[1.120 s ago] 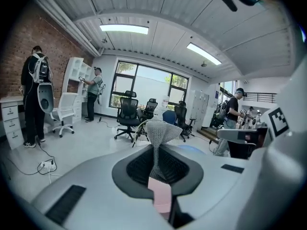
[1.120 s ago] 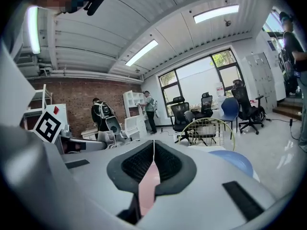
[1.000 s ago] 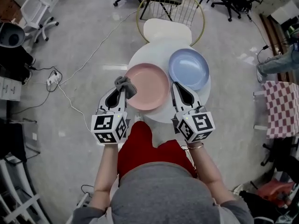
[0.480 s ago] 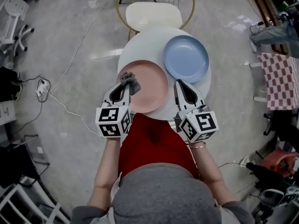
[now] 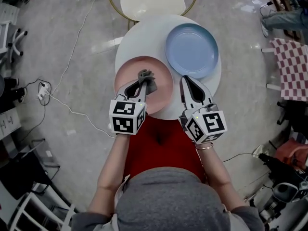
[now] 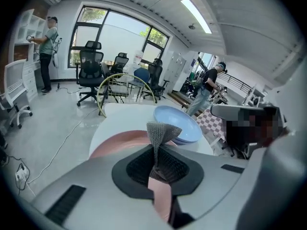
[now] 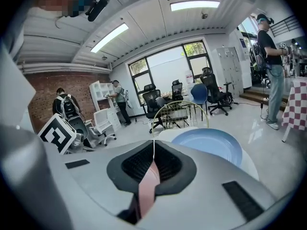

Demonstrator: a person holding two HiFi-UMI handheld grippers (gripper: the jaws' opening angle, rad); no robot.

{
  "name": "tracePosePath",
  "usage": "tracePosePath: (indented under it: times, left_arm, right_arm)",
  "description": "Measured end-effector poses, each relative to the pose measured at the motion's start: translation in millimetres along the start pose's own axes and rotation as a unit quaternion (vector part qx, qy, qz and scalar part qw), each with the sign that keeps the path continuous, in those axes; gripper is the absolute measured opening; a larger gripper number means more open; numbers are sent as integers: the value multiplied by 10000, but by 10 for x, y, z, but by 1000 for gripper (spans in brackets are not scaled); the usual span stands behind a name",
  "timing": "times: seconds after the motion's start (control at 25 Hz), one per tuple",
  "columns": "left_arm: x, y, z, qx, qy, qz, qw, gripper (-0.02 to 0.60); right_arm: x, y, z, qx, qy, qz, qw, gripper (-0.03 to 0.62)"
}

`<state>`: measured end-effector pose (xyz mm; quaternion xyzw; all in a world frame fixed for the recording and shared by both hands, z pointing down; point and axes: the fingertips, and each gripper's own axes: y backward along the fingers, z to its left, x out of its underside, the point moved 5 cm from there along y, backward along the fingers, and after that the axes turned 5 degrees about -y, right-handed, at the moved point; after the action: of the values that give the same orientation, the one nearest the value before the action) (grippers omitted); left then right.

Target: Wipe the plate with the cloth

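**Left gripper** (image 5: 142, 84): jaws clenched on the grey cloth (image 5: 147, 78). In the left gripper view the mesh-woven cloth (image 6: 161, 132) is pinched between the pads and fans out past the tips. It is held over the middle of the pink plate (image 5: 161, 94); whether it touches the plate cannot be told.

**Right gripper** (image 5: 185, 79): jaws pressed together with nothing between them. The tips lie at the pink plate's right rim, just beside the blue plate (image 5: 191, 50).

**Pink plate**: lies flat at the near-left edge of the round white surface (image 5: 126, 46).

**Blue plate**: lies flat at the far-right edge of the surface, its rim just beside the pink plate's. It is bare, and shows ahead of the jaws in the right gripper view (image 7: 209, 145).

**Chair** (image 5: 151, 2): white seat in a gold wire frame, drawn up at the far edge of the surface.
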<state>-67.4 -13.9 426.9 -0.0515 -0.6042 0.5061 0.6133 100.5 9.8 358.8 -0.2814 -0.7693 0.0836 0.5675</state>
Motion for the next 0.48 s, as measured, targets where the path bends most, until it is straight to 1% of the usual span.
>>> tracePosePath:
  times: [0.24, 0.36, 0.48]
  left_arm:
    - [-70, -338, -146, 361, -233, 318, 9986, 35]
    - [-68, -519, -223, 557, -411, 586, 9959, 36]
    - [-51, -720, -283, 721, -490, 819, 9928, 36]
  right_arm:
    - [41, 4, -116, 182, -182, 60, 9997, 29]
    - [54, -8, -200, 287, -300, 104, 9991, 29]
    - [56, -60, -299, 340, -379, 116, 9986, 29]
